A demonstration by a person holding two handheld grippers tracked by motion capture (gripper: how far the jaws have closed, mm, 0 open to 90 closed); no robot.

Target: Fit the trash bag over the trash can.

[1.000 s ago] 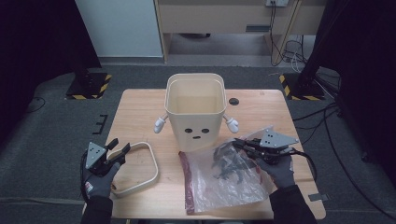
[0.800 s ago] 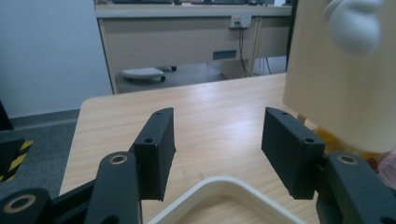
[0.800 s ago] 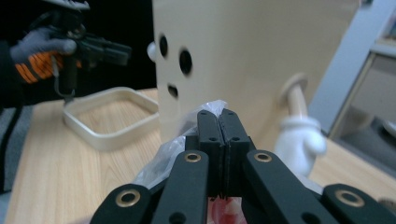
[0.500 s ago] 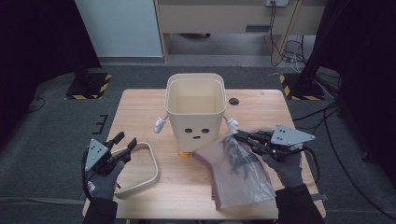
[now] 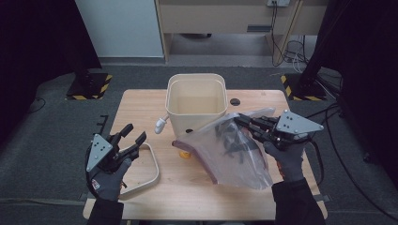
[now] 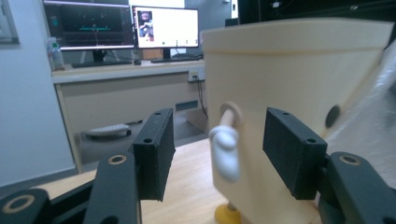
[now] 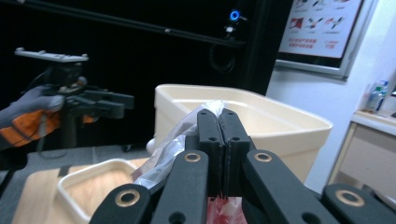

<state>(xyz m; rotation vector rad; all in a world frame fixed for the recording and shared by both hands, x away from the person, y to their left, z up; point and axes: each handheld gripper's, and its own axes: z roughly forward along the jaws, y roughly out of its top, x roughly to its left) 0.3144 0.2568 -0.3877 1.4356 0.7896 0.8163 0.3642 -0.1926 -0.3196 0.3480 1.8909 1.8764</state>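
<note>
A cream bin [image 5: 195, 105] with a face, white arms and orange feet stands at the table's far middle. My right gripper [image 5: 241, 121] is shut on the top edge of a clear plastic bag [image 5: 230, 150] that holds dark things. The bag hangs off the table, tilted against the bin's right front. In the right gripper view the gripper [image 7: 218, 116] pinches crumpled bag film [image 7: 173, 140] in front of the bin's rim [image 7: 261, 112]. My left gripper [image 5: 133, 136] is open and holds nothing, left of the bin. In the left gripper view the gripper [image 6: 223, 144] frames the bin's white arm [image 6: 225, 149] from a distance.
A cream ring-shaped lid [image 5: 152, 171] lies flat on the wooden table [image 5: 197, 197] under my left hand. A small black round thing [image 5: 234, 101] sits right of the bin at the back. Cables and stand bases lie on the floor beyond the table.
My right gripper has risen and lifted the bag off the table, up against the bin. My left gripper has risen and moved forward toward the bin, still open.
</note>
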